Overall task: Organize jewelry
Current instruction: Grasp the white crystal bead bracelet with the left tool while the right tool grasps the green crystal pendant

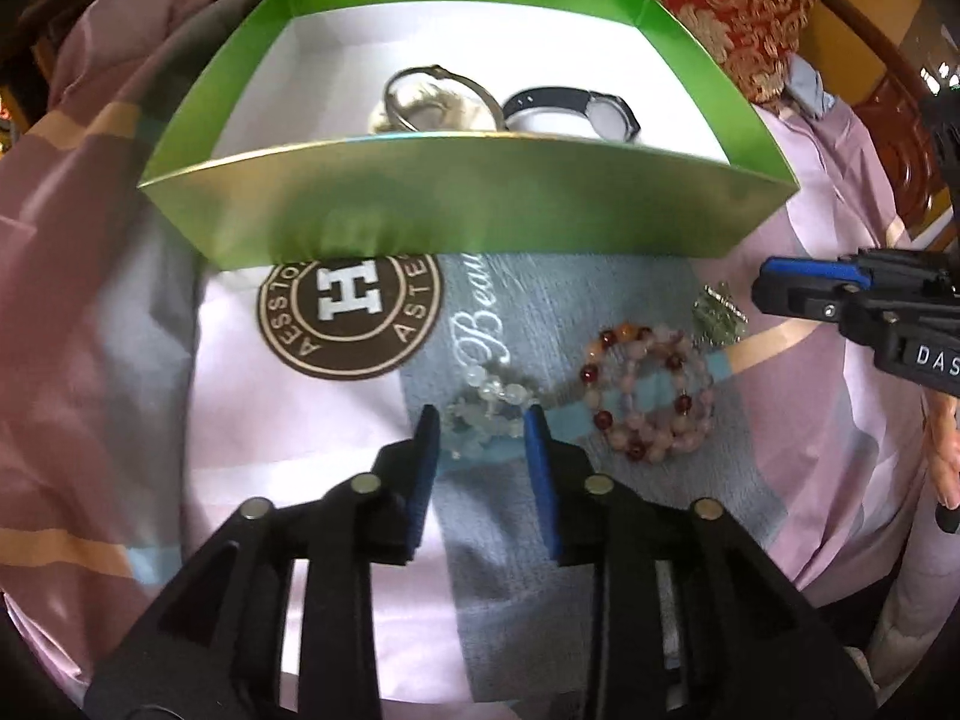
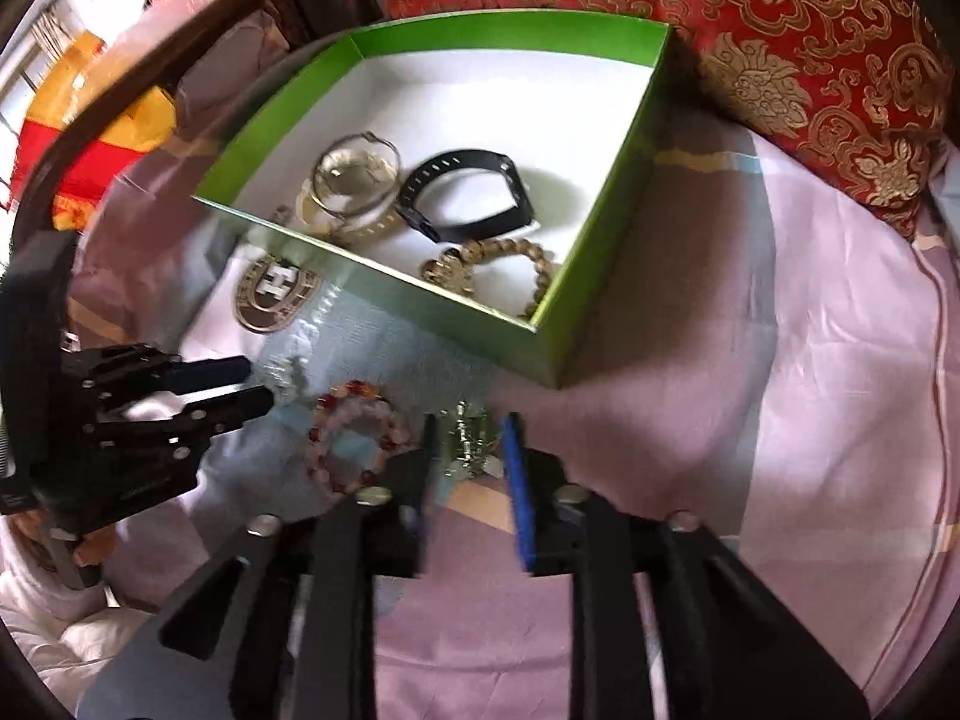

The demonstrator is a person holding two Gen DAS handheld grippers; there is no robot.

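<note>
Left gripper (image 1: 483, 420) jaws spread, straddling a clear bead bracelet (image 1: 489, 405) lying on the grey towel (image 1: 600, 510); beads sit between the tips, not yet pinched. Right gripper (image 2: 468, 438) also spread, with a small silver chain piece (image 2: 465, 444) between its fingers on the pink sheet (image 2: 720, 450) (blurred, cannot tell exactly what kind of jewelry). Pink-and-red bead bracelet (image 1: 648, 390) lies just right of the left jaws, just left of the right jaws. Green box (image 2: 594, 276) ahead of both grippers already holds a metal bangle (image 2: 357, 171), a black watch band (image 2: 465, 192) and a brown bead bracelet (image 2: 498, 276). Handling guess: bead bracelets light, floppy on elastic, round beads slick, so close across one side of the loop, squarely over a bead row, not on a single bead. Chain piece light and limp, likely to dangle; pinch its bulkiest cluster.
</note>
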